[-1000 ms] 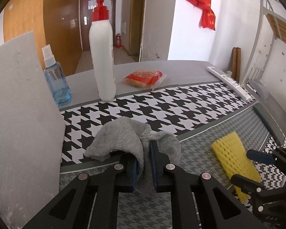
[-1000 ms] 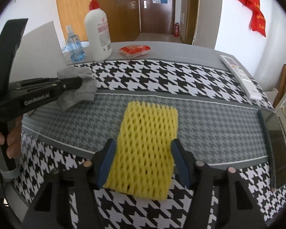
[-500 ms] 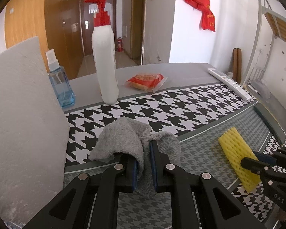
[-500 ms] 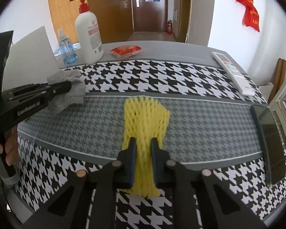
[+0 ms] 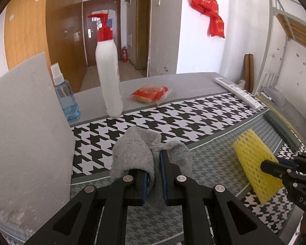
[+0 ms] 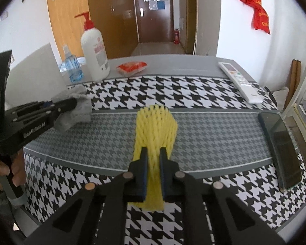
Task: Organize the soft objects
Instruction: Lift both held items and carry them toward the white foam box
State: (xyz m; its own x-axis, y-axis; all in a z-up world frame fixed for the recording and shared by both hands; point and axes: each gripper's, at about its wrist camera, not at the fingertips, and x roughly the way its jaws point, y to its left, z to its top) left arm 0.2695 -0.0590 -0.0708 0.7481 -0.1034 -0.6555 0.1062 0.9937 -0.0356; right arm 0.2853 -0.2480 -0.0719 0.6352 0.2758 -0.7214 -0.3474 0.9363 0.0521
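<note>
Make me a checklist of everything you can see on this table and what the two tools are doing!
Surface: table under a houndstooth cloth, black-white and grey bands.
Job's things: grey cloth bunched; yellow foam net squeezed at its near end.
Clutter: pump bottle, blue spray bottle, red snack packet, white remote, phone, white foam board at the left.
Grippers: left tool shut on the grey cloth; right tool shut on the yellow foam net.
Cables: nothing seen.
Surroundings: wooden doors, red bags on the wall, metal bed frame.
</note>
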